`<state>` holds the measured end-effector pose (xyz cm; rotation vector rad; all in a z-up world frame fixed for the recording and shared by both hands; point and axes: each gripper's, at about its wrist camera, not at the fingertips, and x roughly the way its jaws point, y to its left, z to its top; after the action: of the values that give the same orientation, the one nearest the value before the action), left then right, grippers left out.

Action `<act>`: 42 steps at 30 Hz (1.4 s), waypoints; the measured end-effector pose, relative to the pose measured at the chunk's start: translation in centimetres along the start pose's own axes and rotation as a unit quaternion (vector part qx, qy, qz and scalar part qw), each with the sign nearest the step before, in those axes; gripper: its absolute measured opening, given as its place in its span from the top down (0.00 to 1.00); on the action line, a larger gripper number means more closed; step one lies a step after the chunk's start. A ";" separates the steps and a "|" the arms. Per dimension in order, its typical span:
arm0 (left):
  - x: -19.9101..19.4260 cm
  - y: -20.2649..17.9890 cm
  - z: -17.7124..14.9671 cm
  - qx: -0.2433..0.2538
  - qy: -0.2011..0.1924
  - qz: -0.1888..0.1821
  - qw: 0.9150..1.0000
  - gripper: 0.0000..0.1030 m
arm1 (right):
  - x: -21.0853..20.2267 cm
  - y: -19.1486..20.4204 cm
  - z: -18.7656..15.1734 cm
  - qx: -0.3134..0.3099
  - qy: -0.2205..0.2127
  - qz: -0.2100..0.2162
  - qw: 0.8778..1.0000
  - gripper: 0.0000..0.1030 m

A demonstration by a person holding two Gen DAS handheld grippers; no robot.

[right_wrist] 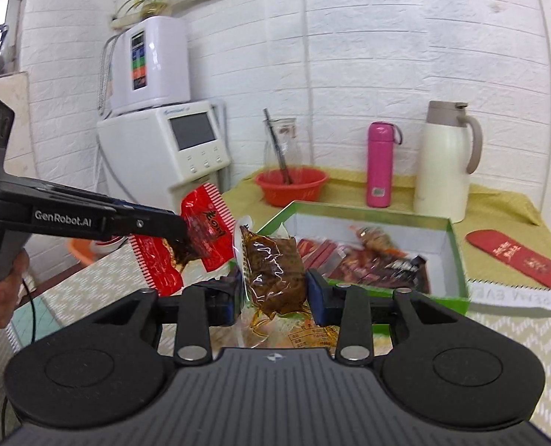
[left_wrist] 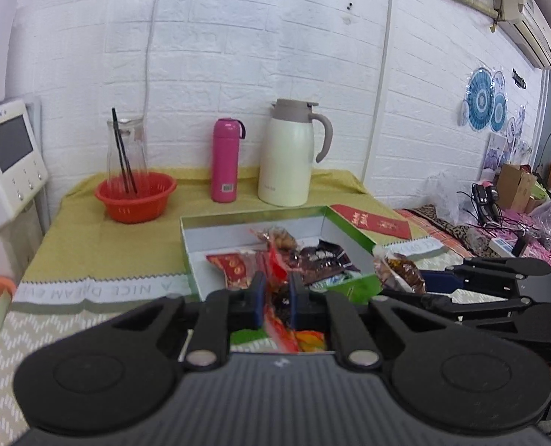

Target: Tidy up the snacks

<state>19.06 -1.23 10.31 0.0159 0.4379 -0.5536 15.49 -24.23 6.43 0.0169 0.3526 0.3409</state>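
A green box (left_wrist: 353,234) with a white inside holds several snack packets (left_wrist: 320,256); it also shows in the right wrist view (right_wrist: 457,260). My left gripper (left_wrist: 274,303) is shut on a red snack packet (left_wrist: 281,319), held in front of the box. In the right wrist view the left gripper (right_wrist: 180,228) grips that red packet (right_wrist: 208,219) in the air left of the box. My right gripper (right_wrist: 275,290) is shut on a clear packet of brown snack (right_wrist: 273,267), held above the table just before the box. The right gripper shows in the left wrist view (left_wrist: 424,286) with the brown packet (left_wrist: 401,267).
On the yellow-green cloth behind the box stand an orange basket (left_wrist: 136,197) with a glass jar, a pink flask (left_wrist: 225,160) and a cream jug (left_wrist: 290,152). A red envelope (left_wrist: 372,221) lies right of the box. A white appliance (right_wrist: 164,148) stands left of the table.
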 end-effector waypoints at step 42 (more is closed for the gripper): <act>11.5 5.5 -8.4 -0.047 0.151 0.067 0.985 0.24 | 3.5 -3.4 -2.2 0.037 0.048 -0.013 0.998 0.39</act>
<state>27.28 -1.20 -2.55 0.0395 0.7520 -0.3987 18.93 -26.36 2.91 0.0693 0.4609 0.3029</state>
